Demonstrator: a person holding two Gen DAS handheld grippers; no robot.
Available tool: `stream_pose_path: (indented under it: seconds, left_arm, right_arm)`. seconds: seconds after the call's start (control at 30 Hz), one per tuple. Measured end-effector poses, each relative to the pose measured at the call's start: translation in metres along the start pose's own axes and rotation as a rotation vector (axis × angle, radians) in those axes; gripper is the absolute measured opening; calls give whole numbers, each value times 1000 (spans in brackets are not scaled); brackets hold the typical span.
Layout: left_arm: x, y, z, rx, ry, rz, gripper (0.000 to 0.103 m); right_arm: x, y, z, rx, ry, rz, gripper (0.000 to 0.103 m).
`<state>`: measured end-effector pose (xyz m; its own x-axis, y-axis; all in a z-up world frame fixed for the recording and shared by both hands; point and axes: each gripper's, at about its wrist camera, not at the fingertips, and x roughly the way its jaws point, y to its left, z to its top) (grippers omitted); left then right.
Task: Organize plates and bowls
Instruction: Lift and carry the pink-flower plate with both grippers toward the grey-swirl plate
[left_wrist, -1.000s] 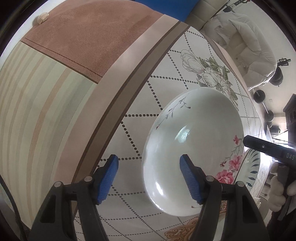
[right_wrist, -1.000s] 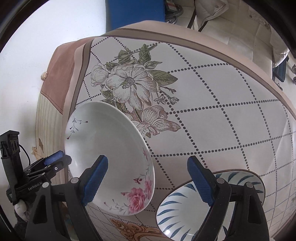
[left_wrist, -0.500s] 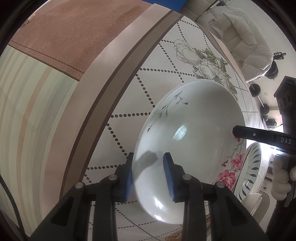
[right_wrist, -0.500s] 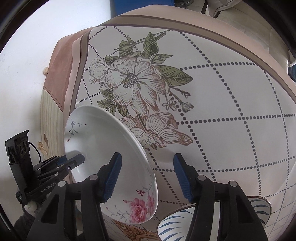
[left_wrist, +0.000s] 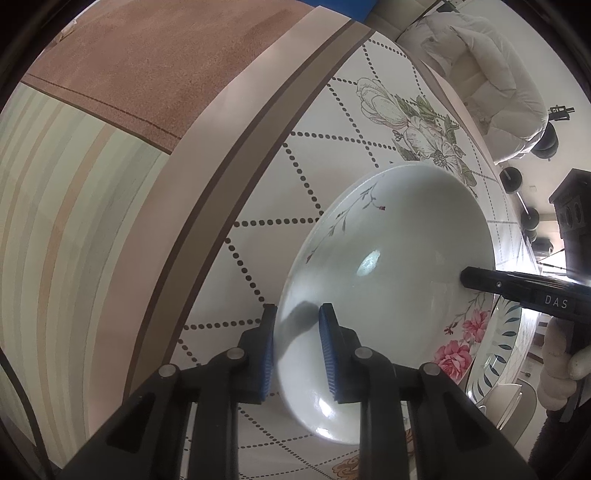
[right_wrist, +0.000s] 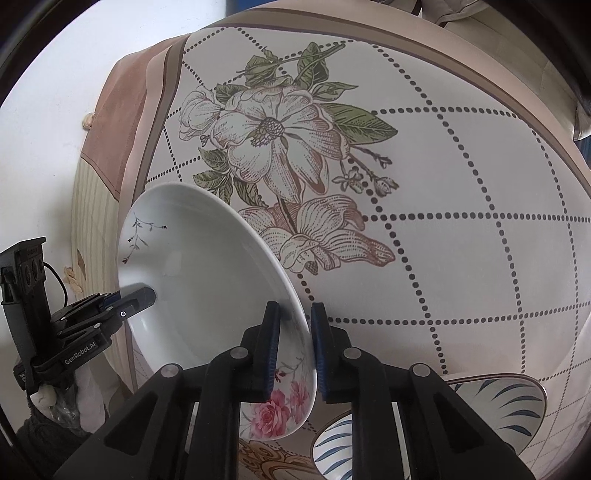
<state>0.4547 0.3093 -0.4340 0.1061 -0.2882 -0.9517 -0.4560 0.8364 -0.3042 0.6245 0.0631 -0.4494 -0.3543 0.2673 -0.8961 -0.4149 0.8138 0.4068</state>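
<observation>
Both tools closing on one bowl

The bowl sits on the table beside the striped plate; left tool and right tool straddle opposite rims, jaws narrowing — pads nearly touching china. Judgement: seat both grips fully, then lift level and together — uneven pull would tip it.

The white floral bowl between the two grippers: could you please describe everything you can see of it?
The white glossy ceramic-looking bowl is wide and shallow, with pink roses painted at one side of its inner wall and a thin dark sprig at the other. It is empty and sits on the flowered, dotted tablecloth, near its edge. The left gripper and right gripper each straddle its rim on opposite sides, blue pads inside and outside the wall, jaws closing. A blue leaf-patterned dish lies close beside it.
</observation>
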Motion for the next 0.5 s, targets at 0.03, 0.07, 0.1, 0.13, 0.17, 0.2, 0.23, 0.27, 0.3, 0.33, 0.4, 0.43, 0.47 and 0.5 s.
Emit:
stream_pose_path:
  seconds: [0.03, 0.07, 0.1, 0.13, 0.17, 0.2, 0.23, 0.27, 0.3, 0.33, 0.4, 0.43, 0.47, 0.5]
  left_arm:
    - [-3, 2, -1, -1, 1, 1, 20]
    - [-4, 1, -2, 3, 0, 5, 20]
    - [-6, 0, -3, 8, -3, 9, 20]
    - [-8, 0, -3, 11, -1, 12, 20]
    - [-9, 0, -4, 13, 1, 14, 20]
    - [-11, -1, -4, 17, 1, 17, 20]
    - [-13, -1, -5, 24, 1, 21, 20]
    - [-15, -1, -5, 30, 0, 25, 20]
    - [-18, -2, -6, 35, -1, 28, 20]
    - [-20, -2, -6, 40, -1, 31, 20]
    - [-24, -4, -7, 47, -3, 36, 20]
    - [-26, -6, -8, 52, -5, 39, 20]
    - [-28, -9, -8, 58, -7, 42, 20]
    - [-30, -10, -9, 61, -9, 41, 20]
  right_arm:
    - [0, 0, -2, -1, 1, 1, 19]
    - [-1, 3, -4, -4, -2, 2, 19]
    - [0, 6, -7, 0, -4, 6, 19]
    - [1, 6, -7, 5, -3, 13, 19]
    - [1, 7, -8, 12, -6, 21, 19]
    - [1, 8, -8, 19, -8, 28, 19]
    - [1, 10, -9, 23, -8, 34, 19]
    - [0, 10, -10, 28, -9, 39, 19]
    - [-1, 11, -12, 34, -9, 44, 19]
    - [-2, 12, -13, 36, -9, 45, 19]
    - [-6, 11, -18, 46, -9, 52, 19]
    - [-7, 12, -20, 51, -6, 53, 19]
    - [-8, 12, -23, 59, -6, 54, 19]
    - [-10, 12, -25, 68, -5, 58, 19]
